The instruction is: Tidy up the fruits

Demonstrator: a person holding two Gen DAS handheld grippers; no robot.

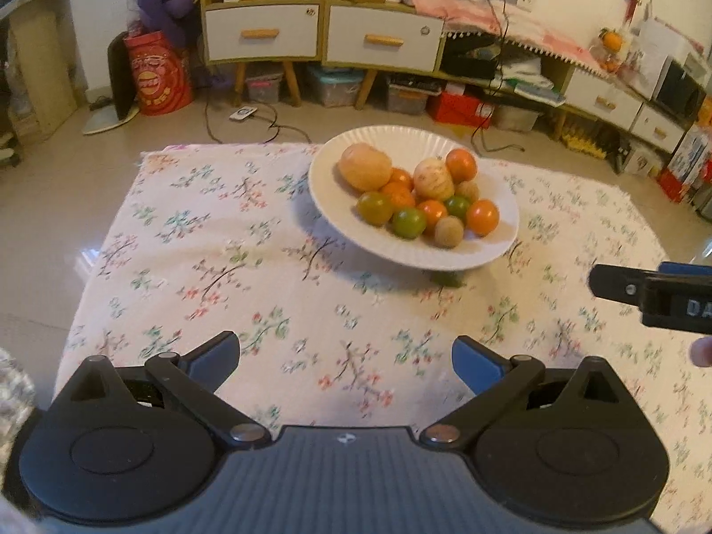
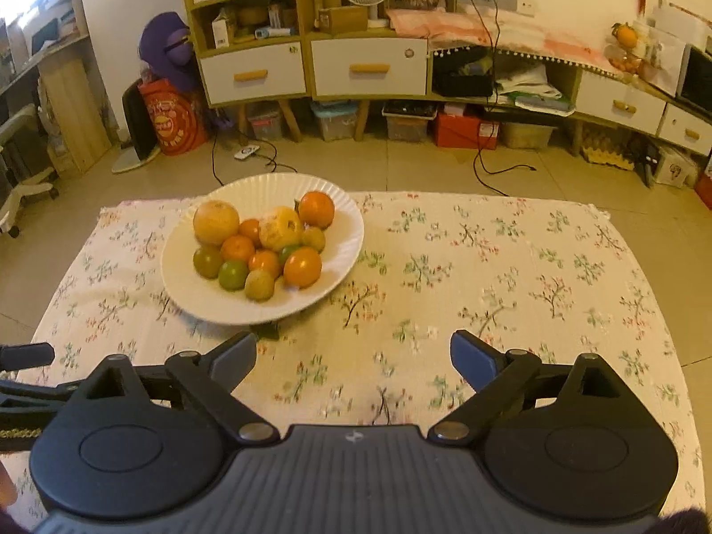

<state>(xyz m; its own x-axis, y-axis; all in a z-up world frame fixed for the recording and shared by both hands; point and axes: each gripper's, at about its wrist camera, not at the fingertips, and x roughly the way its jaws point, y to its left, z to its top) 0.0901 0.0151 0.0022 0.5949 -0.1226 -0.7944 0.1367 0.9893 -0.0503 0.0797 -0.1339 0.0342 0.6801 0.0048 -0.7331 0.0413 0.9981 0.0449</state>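
Both claws gape wide and hold nothing. The plate (image 2: pixel 347 240) of fruits (image 2: pixel 262 244) sits on the bench, upper left of centre for the right claw (image 2: pixel 353 356), upper right of centre for the left claw (image 1: pixel 347 356); neither looks clearly nearer.

A green object (image 1: pixel 449 278) under the near rim of the white plate (image 1: pixel 338 218) is mostly hidden; possibly a fruit or the plate's foot, cannot tell which. The right gripper (image 1: pixel 598 282) is cut off by the right edge of the left wrist view, so only one black finger shows and its opening is unreadable there. Fruits at the bottom of the pile (image 2: pixel 262 244) are partly covered by those above; count uncertain.
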